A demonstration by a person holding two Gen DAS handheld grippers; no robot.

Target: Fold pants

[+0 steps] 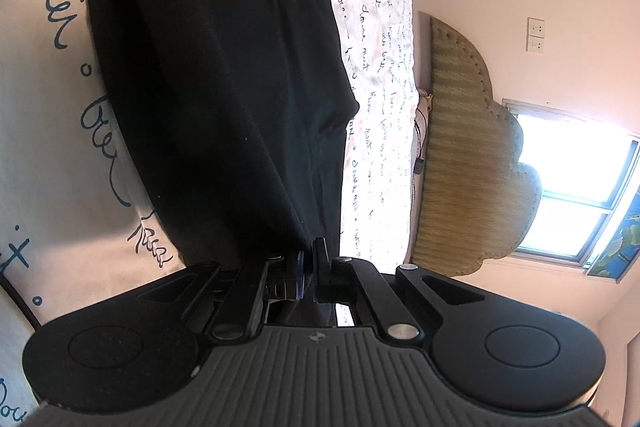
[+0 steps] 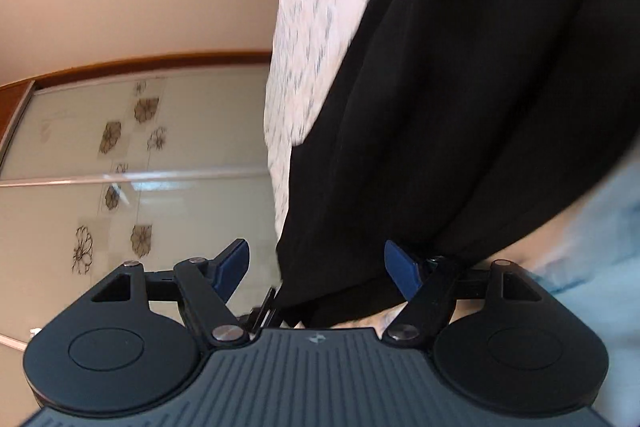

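The black pants [image 1: 224,67] lie stretched over a white bedsheet with blue handwriting print [image 1: 48,107]. My left gripper [image 1: 310,267] is shut on the near edge of the pants, fingers pressed together with black cloth between them. In the right wrist view the pants [image 2: 460,107] hang in folds in front of the camera. My right gripper [image 2: 316,267] is open, its blue pads [image 2: 400,271] wide apart, with the lower edge of the pants lying between them, not clamped.
A woven headboard [image 1: 472,155] stands at the bed's end, with a window [image 1: 580,187] and wall sockets [image 1: 535,34] behind. In the right wrist view a sliding wardrobe door with flower decals [image 2: 132,155] fills the left; light blue cloth [image 2: 600,247] shows at the right.
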